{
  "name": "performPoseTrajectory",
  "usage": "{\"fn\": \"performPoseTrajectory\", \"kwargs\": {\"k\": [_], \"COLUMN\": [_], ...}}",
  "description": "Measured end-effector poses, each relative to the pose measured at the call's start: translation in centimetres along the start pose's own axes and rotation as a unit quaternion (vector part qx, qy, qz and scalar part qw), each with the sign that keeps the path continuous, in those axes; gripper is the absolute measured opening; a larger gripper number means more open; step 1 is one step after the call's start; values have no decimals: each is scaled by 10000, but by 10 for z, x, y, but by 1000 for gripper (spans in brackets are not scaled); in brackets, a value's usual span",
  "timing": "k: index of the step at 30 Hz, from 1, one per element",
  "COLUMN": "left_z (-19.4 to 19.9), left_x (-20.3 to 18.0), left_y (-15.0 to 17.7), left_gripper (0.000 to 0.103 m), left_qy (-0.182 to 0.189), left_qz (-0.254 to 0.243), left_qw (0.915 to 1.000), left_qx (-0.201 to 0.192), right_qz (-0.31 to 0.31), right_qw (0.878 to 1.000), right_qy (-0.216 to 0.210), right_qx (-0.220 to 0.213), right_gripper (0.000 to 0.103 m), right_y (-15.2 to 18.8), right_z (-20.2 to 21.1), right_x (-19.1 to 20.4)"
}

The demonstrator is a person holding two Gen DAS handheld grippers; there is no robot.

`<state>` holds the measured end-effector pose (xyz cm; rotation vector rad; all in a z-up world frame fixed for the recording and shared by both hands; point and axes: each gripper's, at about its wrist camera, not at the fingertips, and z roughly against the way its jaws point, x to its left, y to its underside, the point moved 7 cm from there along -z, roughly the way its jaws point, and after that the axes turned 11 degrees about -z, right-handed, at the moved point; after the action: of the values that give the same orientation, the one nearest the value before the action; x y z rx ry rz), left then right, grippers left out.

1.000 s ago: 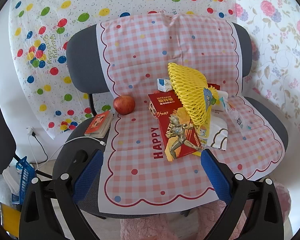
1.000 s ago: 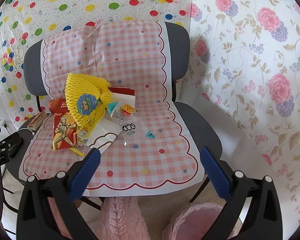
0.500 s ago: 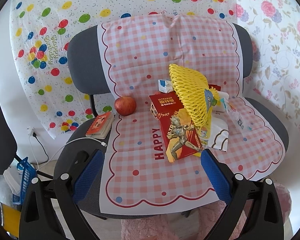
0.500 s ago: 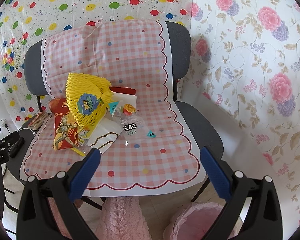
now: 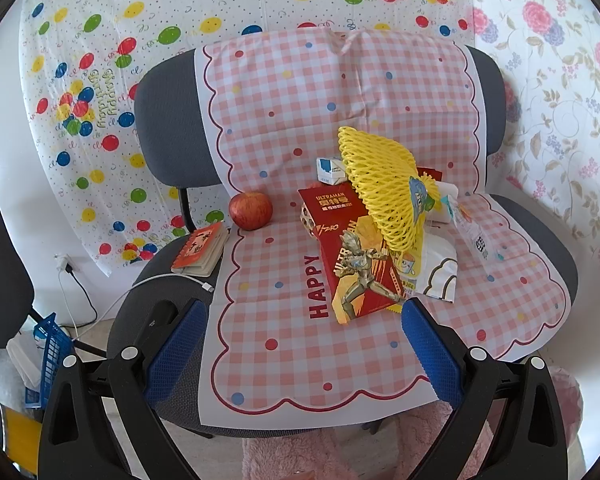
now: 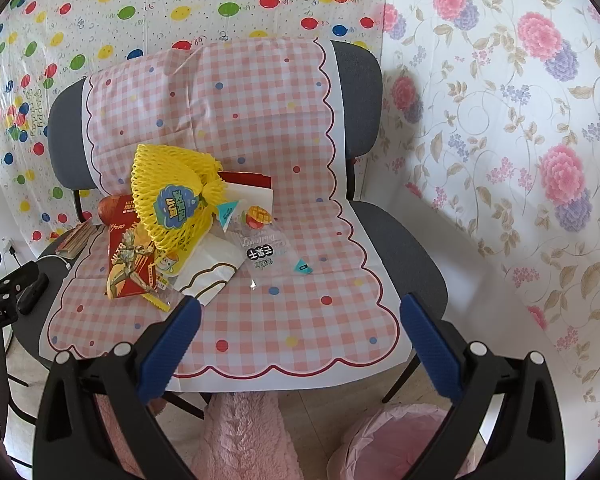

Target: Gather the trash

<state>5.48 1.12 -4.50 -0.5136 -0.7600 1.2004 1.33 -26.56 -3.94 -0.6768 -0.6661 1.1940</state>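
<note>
While both tools gape empty, a checked cloth [image 5: 340, 100] drapes the grey chair [image 5: 168, 128].

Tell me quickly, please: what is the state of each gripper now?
Left gripper: open, holding nothing, short of the red box.
Right gripper: open, holding nothing, above the chair seat's front edge.

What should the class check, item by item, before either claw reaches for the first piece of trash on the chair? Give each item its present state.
1. Left claw open and empty: ok.
2. Right claw open and empty: ok.
3. Yellow foam net on top of the pile, unobstructed: ok.
4. Apple and small book apart from the trash pile: ok.
5. Pink-lined bin below the chair, open: ok.
6. Anything hidden under the red box: cannot tell.
</note>
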Motion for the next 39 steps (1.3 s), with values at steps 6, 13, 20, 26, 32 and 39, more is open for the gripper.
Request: {"fn": "performPoseTrajectory", "kwargs": {"k": [6, 13, 20, 26, 32, 39], "left_z": [0, 1, 0, 0, 0, 0], "left_x": [0, 0, 1, 2, 2, 2], "left_y": [0, 0, 0, 0, 0, 0], "left_gripper": [97, 97, 97, 97, 97, 97], "left_qy": [-22, -25, -21, -28, -29, -25], "left_qz": [26, 31, 24, 30, 32, 40], "left_qw": [10000, 10000, 10000, 10000, 10000, 10000], "left_qx": [0, 8, 3, 4, 2, 1], "right_qz": [2, 4, -8, -8, -11, -12], "right_qw": [10000, 10000, 10000, 10000, 10000, 10000], "right_qy": [10, 9, -2, 3, 4, -1], "right_qx": [3, 1, 21, 15, 24, 25], "right_gripper": [97, 97, 97, 97, 97, 97], "right_y": [0, 0, 1, 1, 1, 1], "right_z": [-1, 0, -2, -2, -2, -3], "right_x": [0, -1, 0, 0, 0, 0]}}
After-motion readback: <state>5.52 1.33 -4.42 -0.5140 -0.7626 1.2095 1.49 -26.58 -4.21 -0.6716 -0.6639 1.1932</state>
